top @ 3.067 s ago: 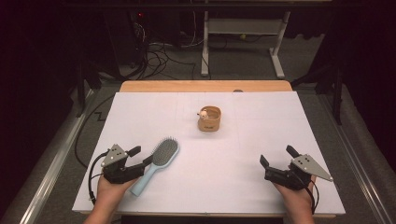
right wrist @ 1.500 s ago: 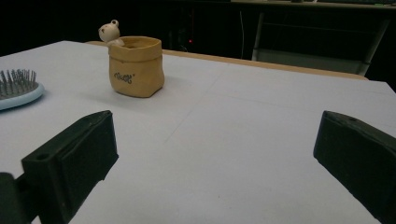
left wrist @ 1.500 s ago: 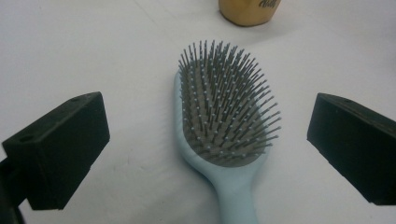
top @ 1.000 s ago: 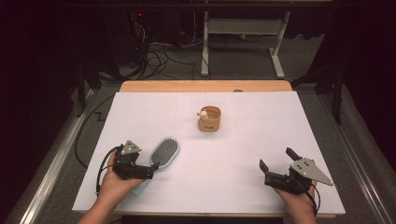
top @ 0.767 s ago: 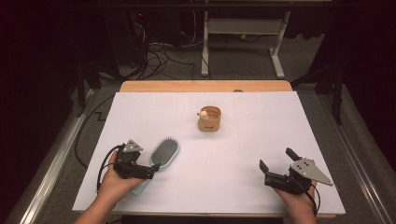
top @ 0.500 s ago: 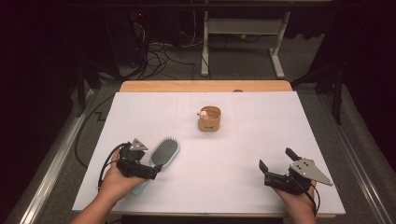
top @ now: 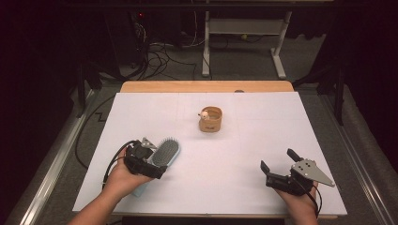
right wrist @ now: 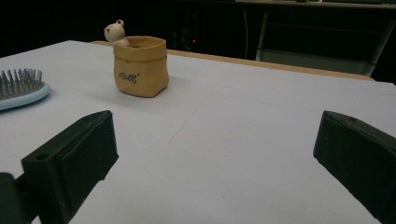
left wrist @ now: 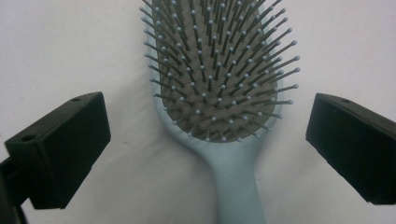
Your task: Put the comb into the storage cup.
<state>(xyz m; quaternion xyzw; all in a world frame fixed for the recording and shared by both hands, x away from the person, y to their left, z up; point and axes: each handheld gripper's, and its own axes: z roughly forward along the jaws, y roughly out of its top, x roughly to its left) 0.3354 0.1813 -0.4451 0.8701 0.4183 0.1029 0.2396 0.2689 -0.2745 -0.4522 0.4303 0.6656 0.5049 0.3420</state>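
**Left gripper over hairbrush, jaws wide; right gripper idle**

Left gripper: sits directly above the hairbrush, near the left front of the table. Jaws wide apart, one on each side of the brush where the head narrows into the handle. Left gripper view confirms: hairbrush is centred between the jaws, bristles up, handle running back toward the gripper, head pointing away from it. Clear gap between each jaw and the brush, no contact on either side. Brush lies flat on the white surface, not lifted.

Right gripper: at the right front of the table, well apart from the brush. Jaws wide, nothing between them, just bare tabletop in its own view. It points toward the far left.

Tan pot: stands upright ahead of both grippers, roughly between them and further out, with a small figure at its rim. In the right gripper view the pot is ahead and left of the jaws, and the brush head is at the far left, well apart from the pot.
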